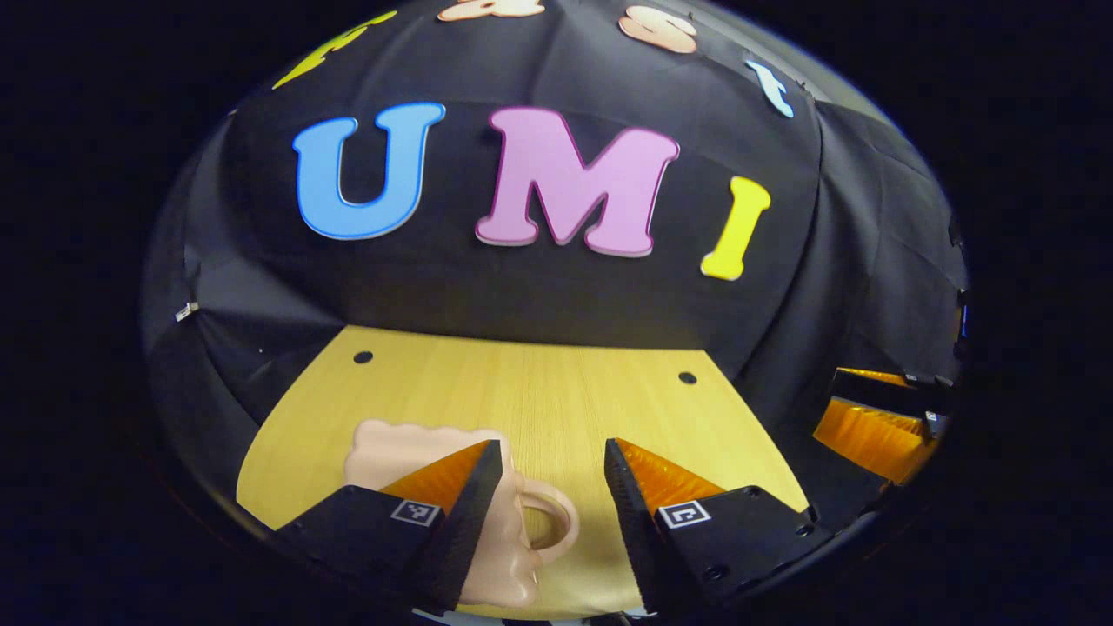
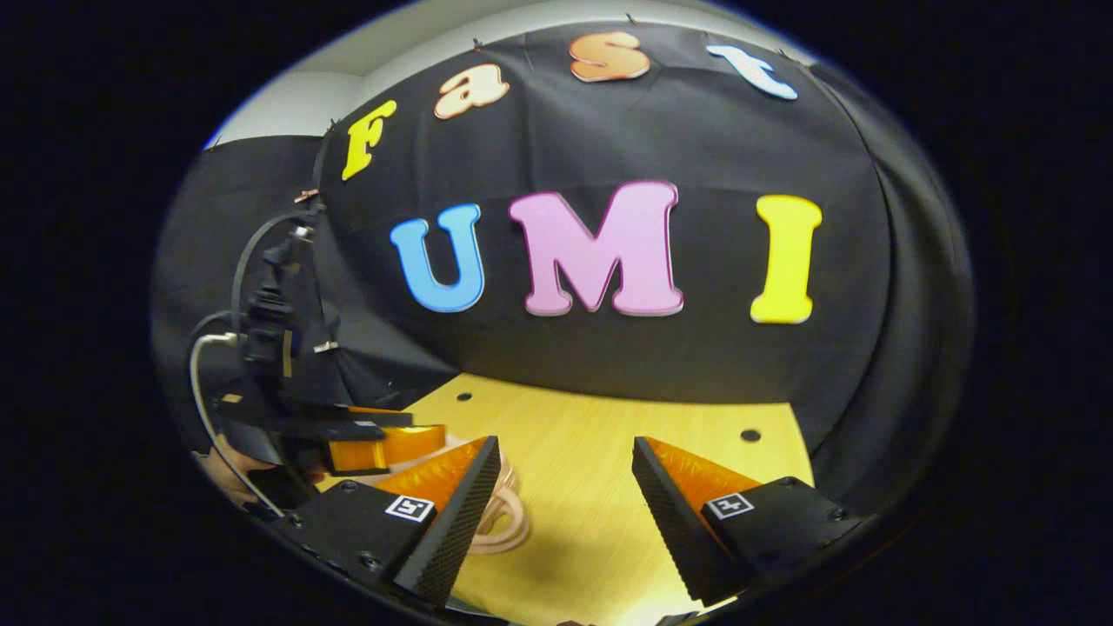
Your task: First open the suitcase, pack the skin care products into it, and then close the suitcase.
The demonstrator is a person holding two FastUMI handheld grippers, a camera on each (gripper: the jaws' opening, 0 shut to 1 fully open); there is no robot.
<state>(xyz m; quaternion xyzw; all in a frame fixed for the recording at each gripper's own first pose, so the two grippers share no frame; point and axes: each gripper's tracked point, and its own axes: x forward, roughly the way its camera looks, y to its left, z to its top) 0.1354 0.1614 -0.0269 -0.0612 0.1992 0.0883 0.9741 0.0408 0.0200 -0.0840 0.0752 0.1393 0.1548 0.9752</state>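
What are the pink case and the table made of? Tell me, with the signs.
The pink case: likely moulded plastic, a smooth, matte, one-tone shell with a rounded loop handle; rubber can't be excluded. The table: wood or wood-look laminate, with pale yellow straight grain lines and a slight sheen.

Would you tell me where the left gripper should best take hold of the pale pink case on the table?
Probably by the looped handle of the pink case: it sticks out toward the open left gripper, thin enough for the fingers to close across from above.
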